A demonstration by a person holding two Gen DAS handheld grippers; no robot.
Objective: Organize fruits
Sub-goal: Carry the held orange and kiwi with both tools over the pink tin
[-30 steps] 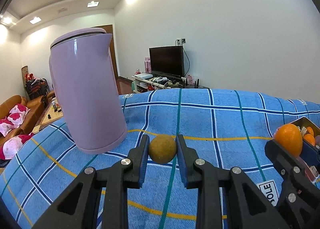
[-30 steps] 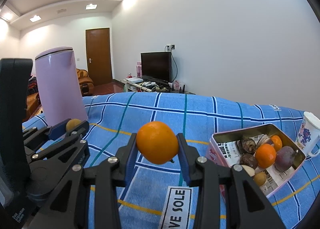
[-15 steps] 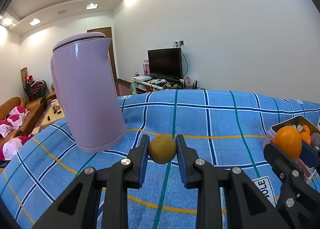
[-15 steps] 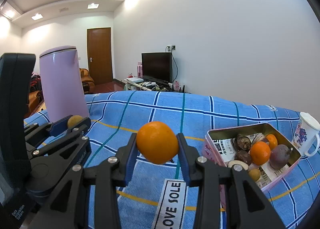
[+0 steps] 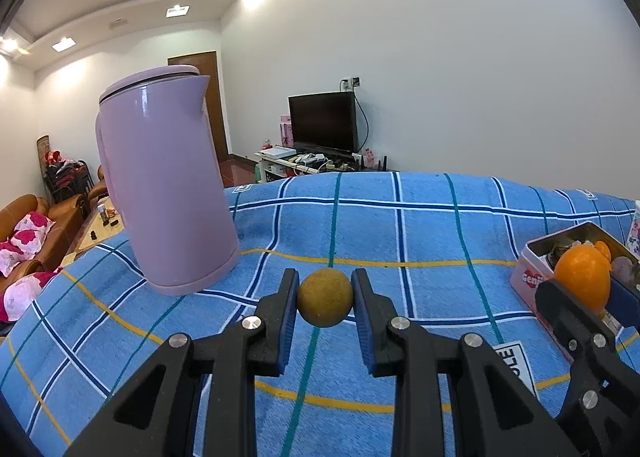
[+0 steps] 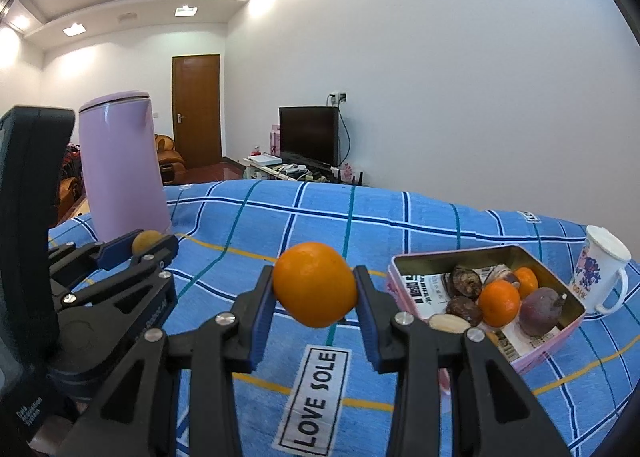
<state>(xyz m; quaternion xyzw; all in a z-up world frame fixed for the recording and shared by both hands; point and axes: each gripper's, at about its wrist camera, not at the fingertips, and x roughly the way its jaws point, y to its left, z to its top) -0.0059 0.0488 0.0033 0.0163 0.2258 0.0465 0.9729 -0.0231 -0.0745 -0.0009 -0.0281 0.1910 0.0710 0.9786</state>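
My left gripper (image 5: 325,297) is shut on a small round yellow-brown fruit (image 5: 325,296) and holds it above the blue checked cloth (image 5: 400,233). My right gripper (image 6: 315,285) is shut on an orange (image 6: 315,284), also held above the cloth. A pink tin (image 6: 536,349) with several fruits in it sits to the right of the orange. In the left wrist view the right gripper with the orange (image 5: 582,281) shows at the right edge, in front of the tin (image 5: 532,279). In the right wrist view the left gripper with its fruit (image 6: 146,241) shows at the left.
A tall lilac kettle (image 5: 168,197) stands on the cloth at the left, close behind the left gripper; it also shows in the right wrist view (image 6: 122,169). A white printed mug (image 6: 600,273) stands right of the tin. A "LOVE SOLE" label (image 6: 316,397) lies on the cloth.
Both grippers have shifted a little to the left with their fruits still held. The tin now sits further right and more in view from the left wrist.
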